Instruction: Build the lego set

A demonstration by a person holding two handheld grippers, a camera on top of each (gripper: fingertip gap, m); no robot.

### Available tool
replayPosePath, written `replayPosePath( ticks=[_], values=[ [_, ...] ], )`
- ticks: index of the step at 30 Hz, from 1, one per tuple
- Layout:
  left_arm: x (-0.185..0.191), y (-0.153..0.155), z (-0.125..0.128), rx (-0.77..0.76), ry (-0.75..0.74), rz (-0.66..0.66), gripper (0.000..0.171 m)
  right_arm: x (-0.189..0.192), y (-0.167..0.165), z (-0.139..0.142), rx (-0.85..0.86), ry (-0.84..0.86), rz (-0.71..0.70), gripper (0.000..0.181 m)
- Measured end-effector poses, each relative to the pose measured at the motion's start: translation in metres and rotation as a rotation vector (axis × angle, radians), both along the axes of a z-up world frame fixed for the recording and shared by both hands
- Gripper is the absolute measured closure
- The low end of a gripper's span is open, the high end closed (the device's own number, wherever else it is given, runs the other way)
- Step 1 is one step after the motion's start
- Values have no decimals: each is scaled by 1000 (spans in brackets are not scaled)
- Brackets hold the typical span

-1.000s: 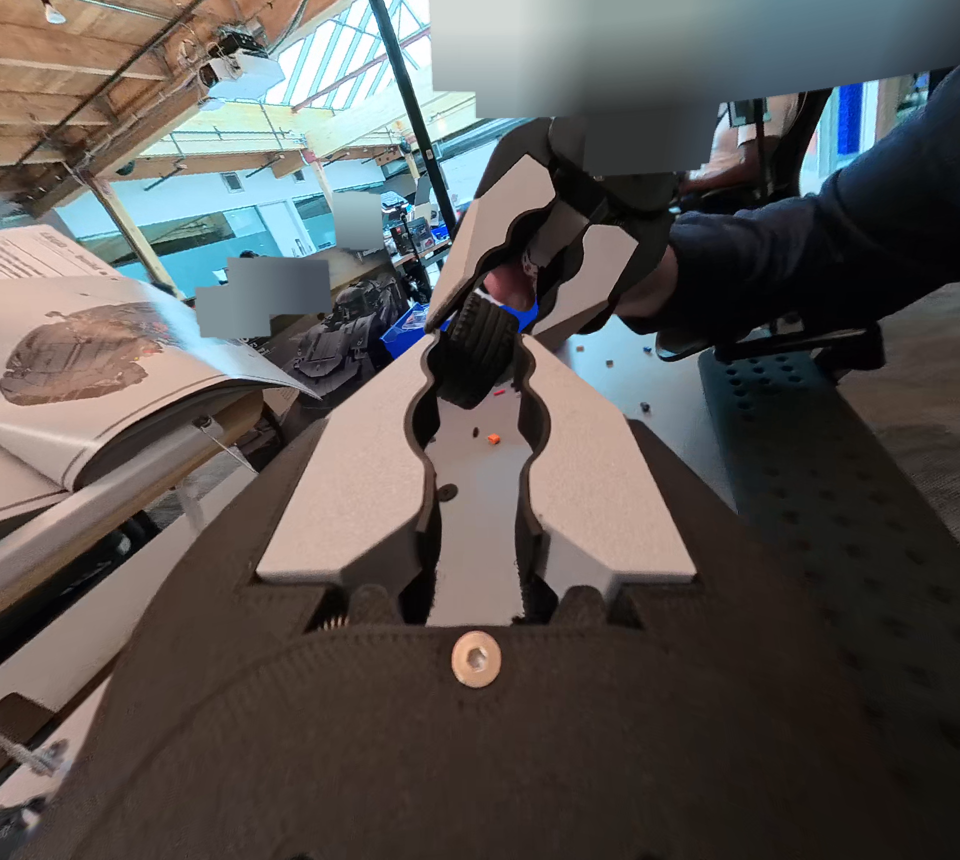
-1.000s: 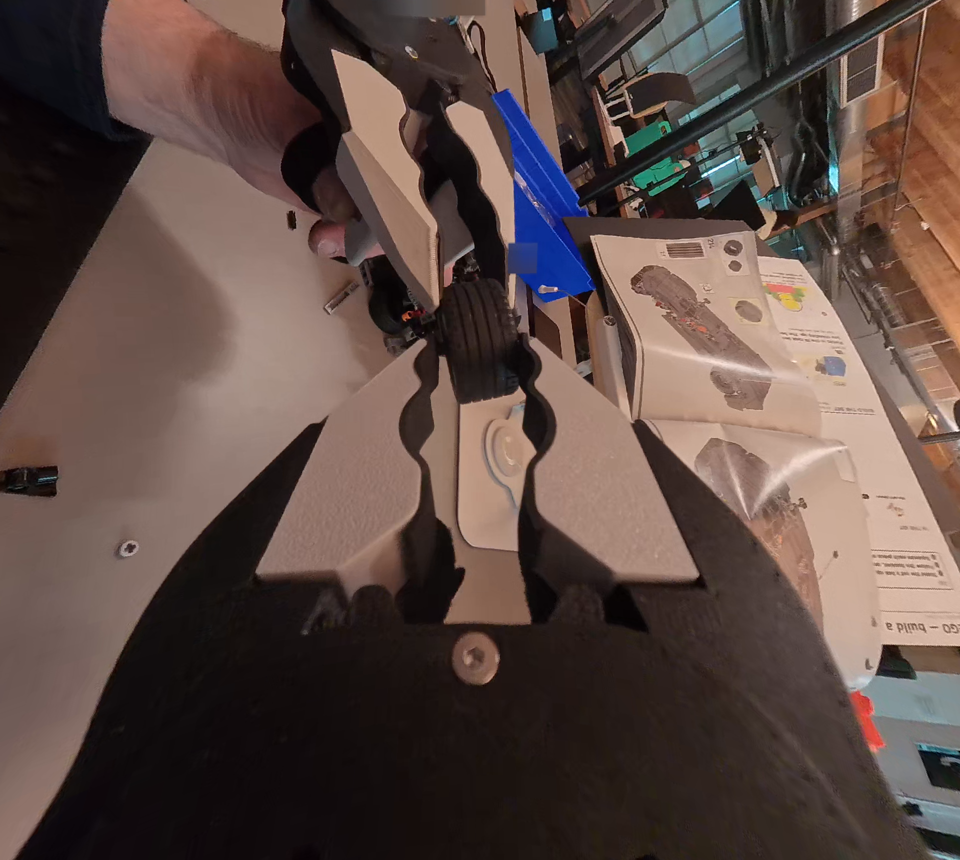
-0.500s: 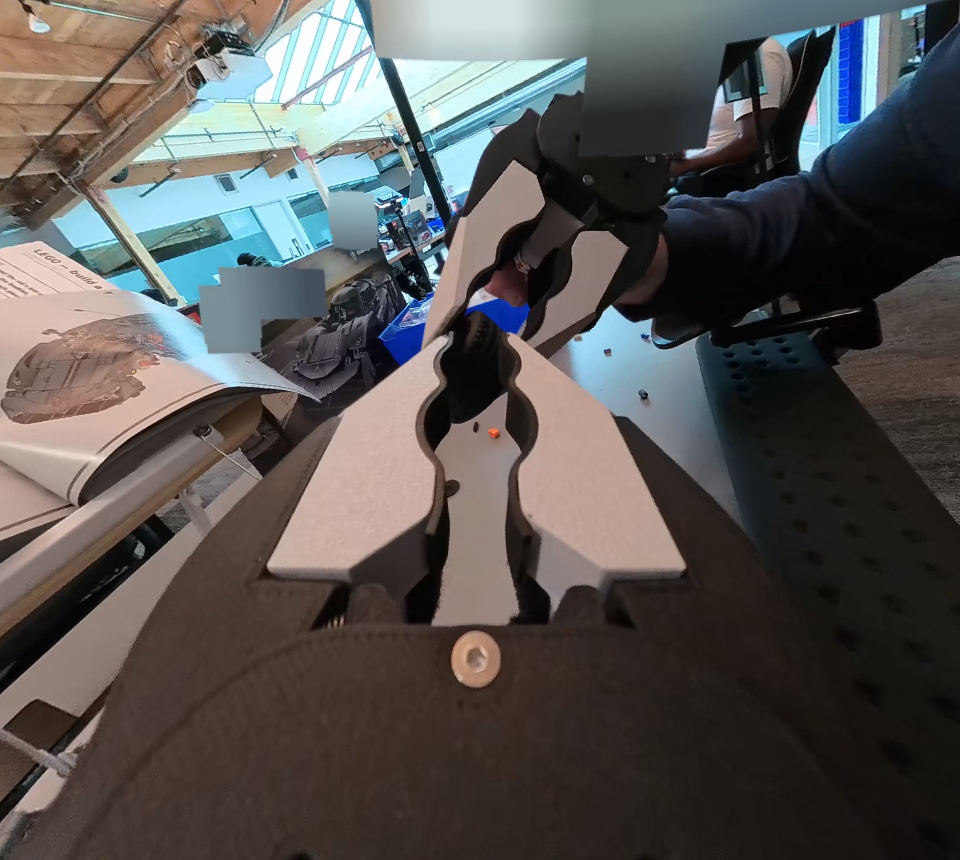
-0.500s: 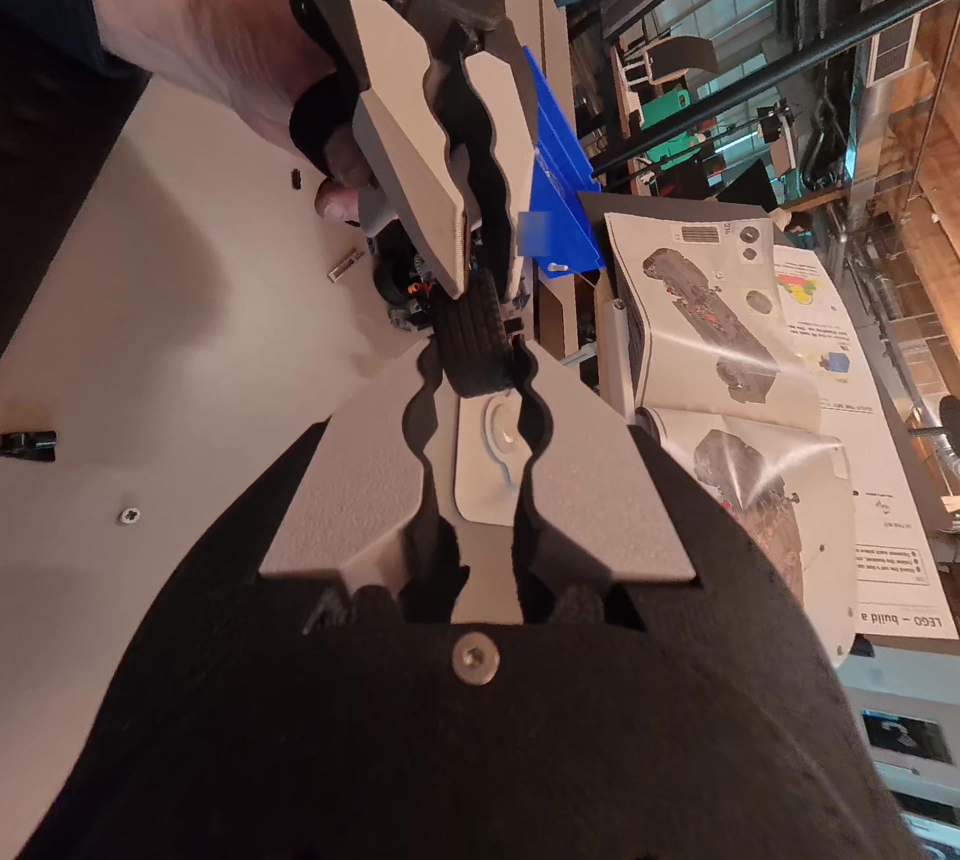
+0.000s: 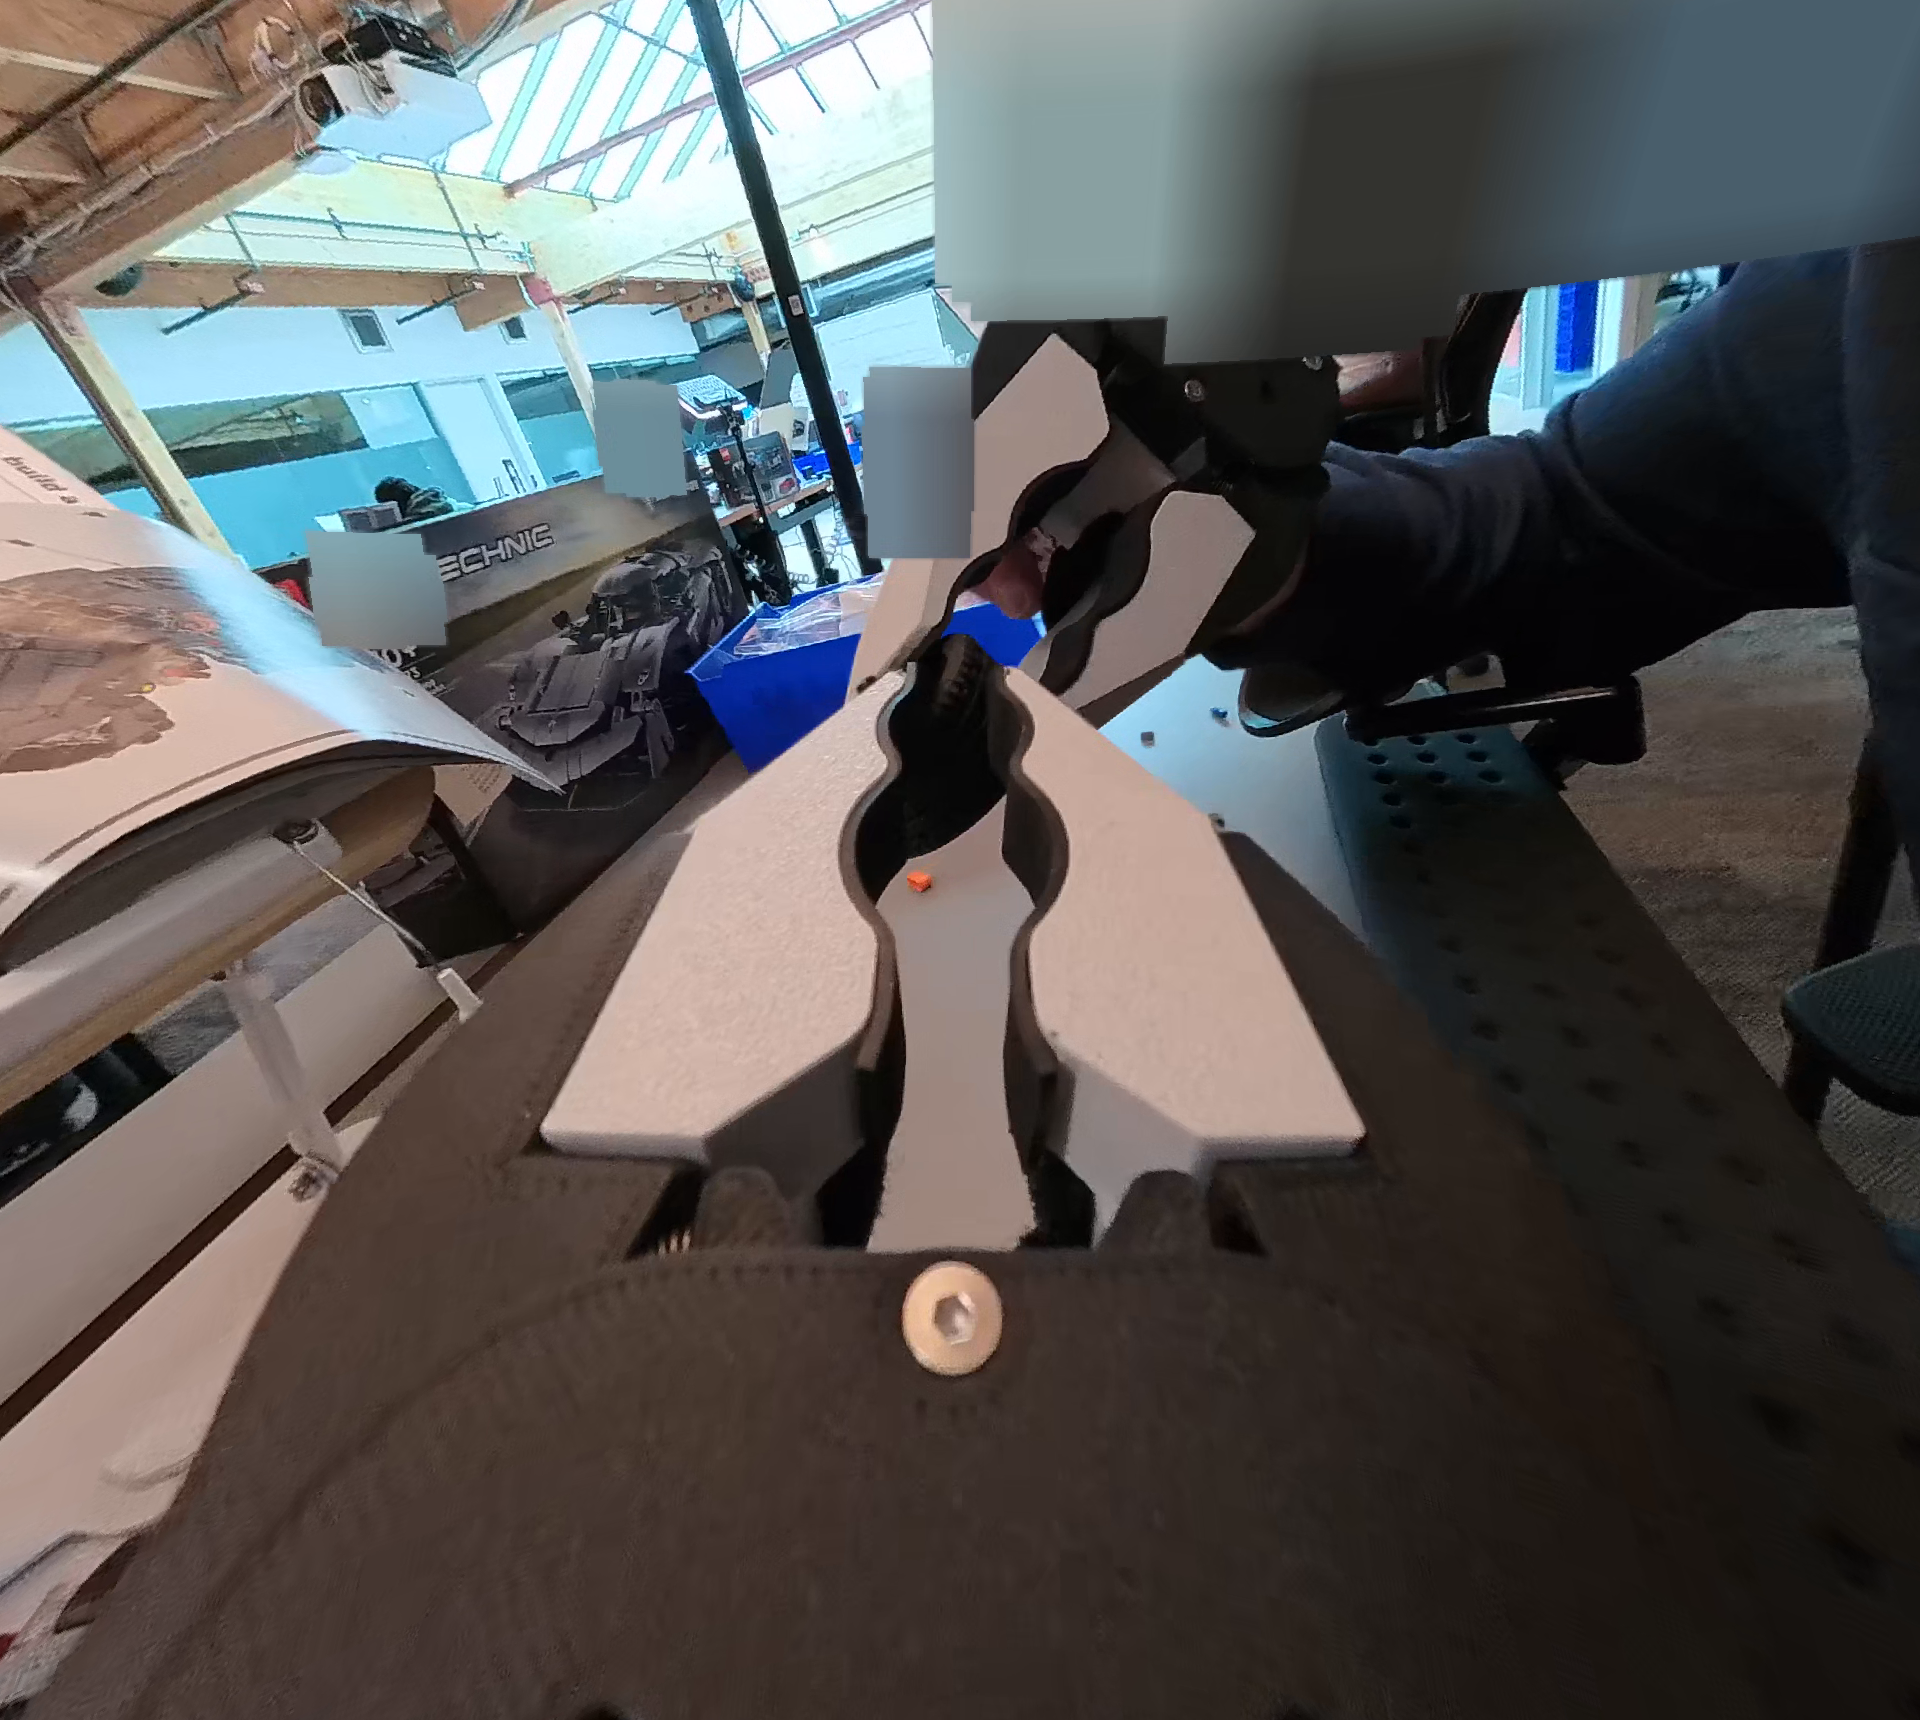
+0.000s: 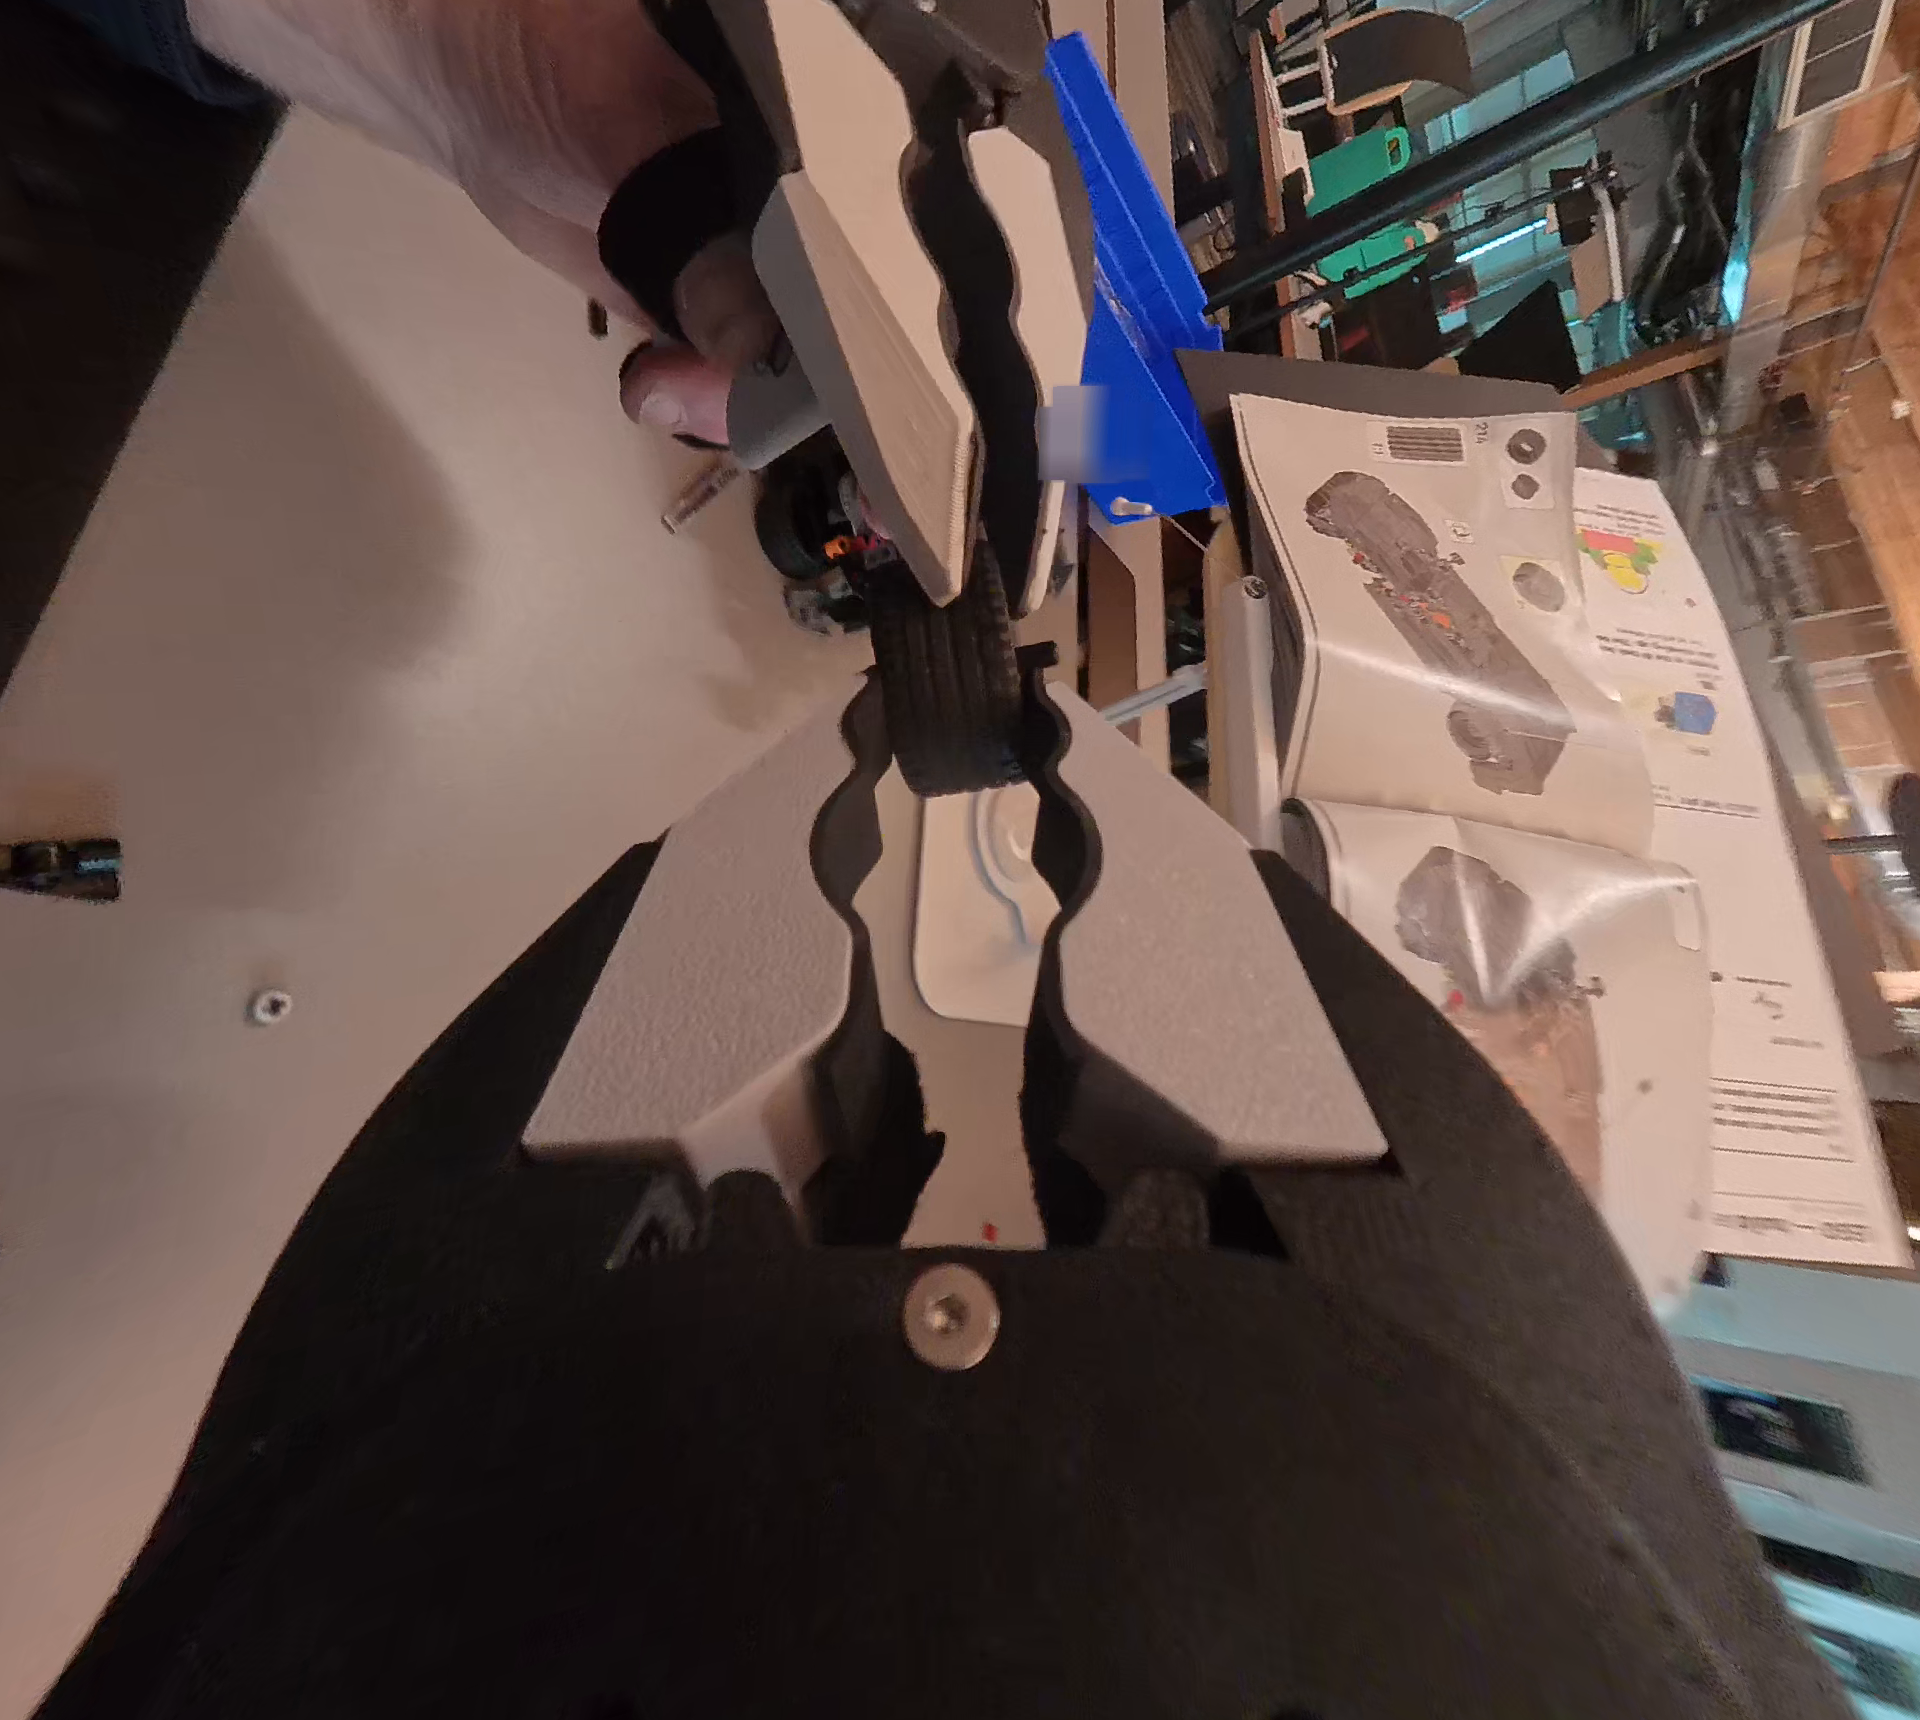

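The white table (image 6: 312, 683) carries everything, with the open instruction booklet (image 6: 1455, 631) propped along its far side and a blue bin (image 6: 1132, 299) beside it. Above the tabletop the two grippers meet tip to tip, both narrowed onto one black tyre (image 6: 951, 694). The right gripper (image 6: 951, 714) clamps the tyre's lower part between its wavy fingertips, tread facing the camera and sidewalls against the finger faces. The left gripper (image 6: 987, 548) reaches in from the opposite side, its fingers closed over the tyre's far edge, so the tyre stands on edge between the two tools and its axle line runs across the right gripper's fingers. In the left wrist view the left gripper (image 5: 951, 714) shows the same tyre (image 5: 951, 735) as a dark, partly hidden shape at its tips. A small wheeled black assembly (image 6: 831, 543) rests on the table behind the left gripper. An orange piece (image 5: 918, 882) lies on the table beneath the left fingers.
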State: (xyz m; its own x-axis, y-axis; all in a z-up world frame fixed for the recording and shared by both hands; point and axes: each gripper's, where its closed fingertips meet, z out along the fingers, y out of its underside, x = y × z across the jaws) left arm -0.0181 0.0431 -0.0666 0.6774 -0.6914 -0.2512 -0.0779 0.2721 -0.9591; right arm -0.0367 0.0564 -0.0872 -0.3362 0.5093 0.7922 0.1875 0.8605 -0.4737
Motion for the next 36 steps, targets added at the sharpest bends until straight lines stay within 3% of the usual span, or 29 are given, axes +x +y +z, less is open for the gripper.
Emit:
replayPosePath(
  ticks=[3, 7, 10, 13, 21, 36],
  values=[
    [-6, 6, 1, -21, -36, 8, 160, -4, 4, -3, -310, -69, 26, 157],
    [-21, 12, 1, -94, -129, 2, 142, -6, 7, 0, -727, -142, 82, 156],
    [-19, 18, -8, -150, -119, -4, 142, -7, 5, -1, -885, -185, 119, 156],
    [-15, 22, -14, -177, -99, 8, 148, -6, 5, -3, -956, -220, 132, 156],
    [-19, 26, -14, -285, -224, -54, 149, -7, 8, -2, -1024, -225, 139, 157],
    [-18, 26, -13, -255, -219, -23, 149, -7, 9, 1, -1027, -199, 132, 158]
  ],
)
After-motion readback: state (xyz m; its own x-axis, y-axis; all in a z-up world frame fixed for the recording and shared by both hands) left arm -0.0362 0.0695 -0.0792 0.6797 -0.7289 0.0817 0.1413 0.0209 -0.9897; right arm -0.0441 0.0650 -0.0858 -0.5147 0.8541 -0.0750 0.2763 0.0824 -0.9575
